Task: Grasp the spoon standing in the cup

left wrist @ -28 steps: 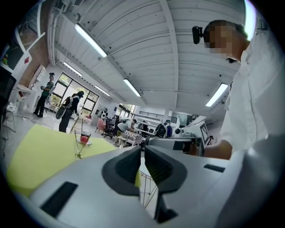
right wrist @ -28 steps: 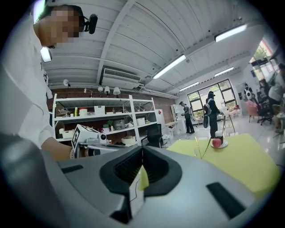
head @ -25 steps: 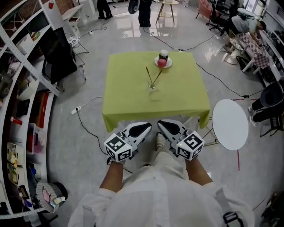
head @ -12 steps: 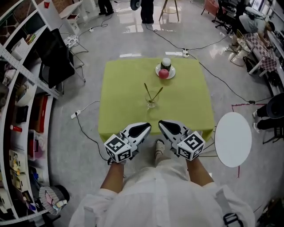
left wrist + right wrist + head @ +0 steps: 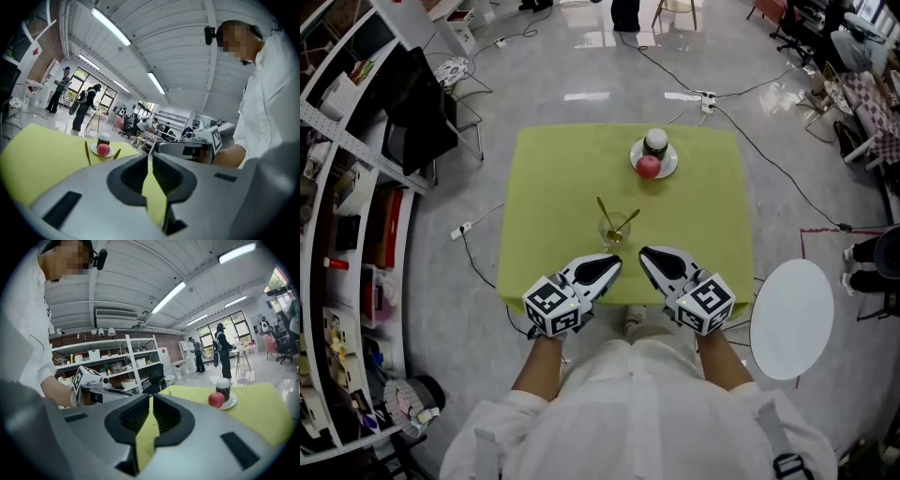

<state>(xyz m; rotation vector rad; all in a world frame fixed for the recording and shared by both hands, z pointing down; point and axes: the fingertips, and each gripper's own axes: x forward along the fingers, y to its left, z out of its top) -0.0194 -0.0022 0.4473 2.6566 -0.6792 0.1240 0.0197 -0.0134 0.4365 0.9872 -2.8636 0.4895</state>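
Fingers, left (image 5: 133, 177): closed tip to tip as I read them, with only a thin slit of green cloth showing between; nothing held.
Fingers, right (image 5: 166, 416): the same, pressed together and empty.
Cup (image 5: 614, 232): clear glass on the table (image 5: 544, 187), mid-width, towards the near edge.
Spoon (image 5: 630, 221): I take it to be the thicker gold handle standing in the cup, though it is too small to be sure.
Second handle (image 5: 604, 213): thinner, in the same cup, leaning to 11 o'clock.
Long axis: the spoon stands steeply, with its bottom in the cup and its top tipped to 1 o'clock.
From left gripper (image 5: 612, 265): the cup lies at 12 o'clock, near but not touching.
From right gripper (image 5: 646, 254): the cup lies at 10 o'clock, also near and clear of it.
Nearer hand: about even in my judgement, but the spoon leans towards the right gripper's side.
Beyond: plate (image 5: 671, 170) with apple (image 5: 648, 167) and jar (image 5: 655, 142), at 1 o'clock from the cup and well apart.
Next move, my judgement: the jaws must part first, then straddle the handle above the rim without knocking the second handle or the glass.
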